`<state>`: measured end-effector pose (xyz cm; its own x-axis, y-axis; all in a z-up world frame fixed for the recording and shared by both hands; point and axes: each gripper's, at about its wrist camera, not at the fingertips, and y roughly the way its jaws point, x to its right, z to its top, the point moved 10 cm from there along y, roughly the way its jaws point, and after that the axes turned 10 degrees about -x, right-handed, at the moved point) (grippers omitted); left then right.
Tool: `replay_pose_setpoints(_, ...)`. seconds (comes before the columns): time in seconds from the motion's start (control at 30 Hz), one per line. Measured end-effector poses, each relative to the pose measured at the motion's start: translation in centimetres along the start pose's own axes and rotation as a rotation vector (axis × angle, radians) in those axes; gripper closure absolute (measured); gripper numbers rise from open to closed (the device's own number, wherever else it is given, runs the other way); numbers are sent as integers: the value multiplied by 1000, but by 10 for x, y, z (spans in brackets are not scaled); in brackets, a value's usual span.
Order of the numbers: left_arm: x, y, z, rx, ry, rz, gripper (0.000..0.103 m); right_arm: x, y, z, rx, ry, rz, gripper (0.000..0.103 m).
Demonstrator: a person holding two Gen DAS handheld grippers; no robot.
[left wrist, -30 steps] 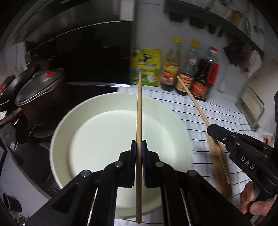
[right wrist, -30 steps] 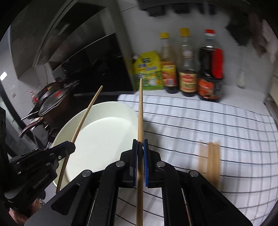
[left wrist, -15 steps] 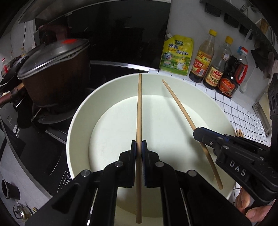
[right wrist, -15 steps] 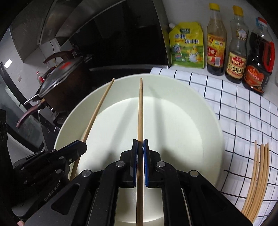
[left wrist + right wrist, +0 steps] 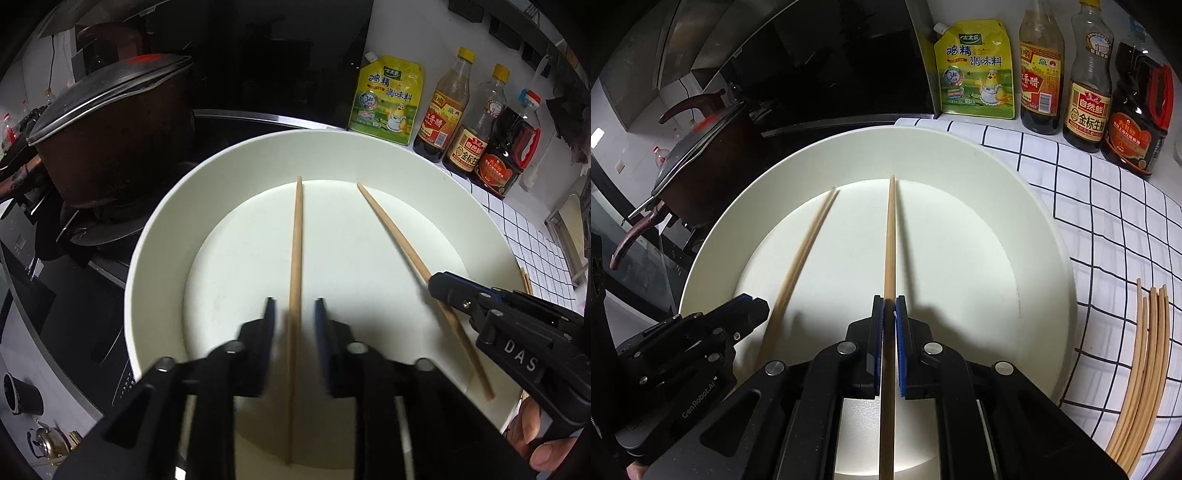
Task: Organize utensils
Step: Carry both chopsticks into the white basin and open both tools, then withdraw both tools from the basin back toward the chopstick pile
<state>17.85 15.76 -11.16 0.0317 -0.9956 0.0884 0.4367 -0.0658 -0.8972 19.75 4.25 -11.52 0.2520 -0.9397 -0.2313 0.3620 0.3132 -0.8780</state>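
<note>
A large white plate (image 5: 155,236) fills both views. My left gripper (image 5: 295,306) hovers low over it and its jaws are opening. A wooden chopstick (image 5: 297,229) lies between the pads with a gap on each side, its far tip down on the plate. My right gripper (image 5: 889,301) holds a second chopstick (image 5: 891,229) over the plate (image 5: 1045,229); its pads still touch the stick as the jaws begin opening. In the right wrist view the left gripper (image 5: 753,306) and its chopstick (image 5: 809,236) sit to the left. In the left wrist view the right gripper (image 5: 437,286) grips its chopstick (image 5: 391,229) on the right.
Several loose chopsticks (image 5: 1145,350) lie on the checked cloth (image 5: 1108,206) right of the plate. A yellow seasoning pouch (image 5: 975,70) and three sauce bottles (image 5: 1041,74) stand along the back wall. A lidded dark pot (image 5: 110,125) sits on the stove to the left.
Both grippers moved left from the checked cloth and sank low over the plate. The left jaws have parted from their chopstick; the right jaws still hold theirs.
</note>
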Motion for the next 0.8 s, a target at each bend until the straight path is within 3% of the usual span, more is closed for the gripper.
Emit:
replay_pose_setpoints(0.03,-1,-2,1,7,-4,0,60,0,-2,1,5,1,-2,90)
replay_pose_setpoints(0.07,-2,-5,1,15,-6,1,59,0,-5,2,16,-2,-7,88)
replay_pose_setpoints(0.63,-9,-45,-12,58,-18,8,56,-8,-42,-29,61,8,-24,88)
replay_pose_setpoints(0.8,-5,-59,-22,79,-9,8,42,-5,-55,-43,80,12,-51,88)
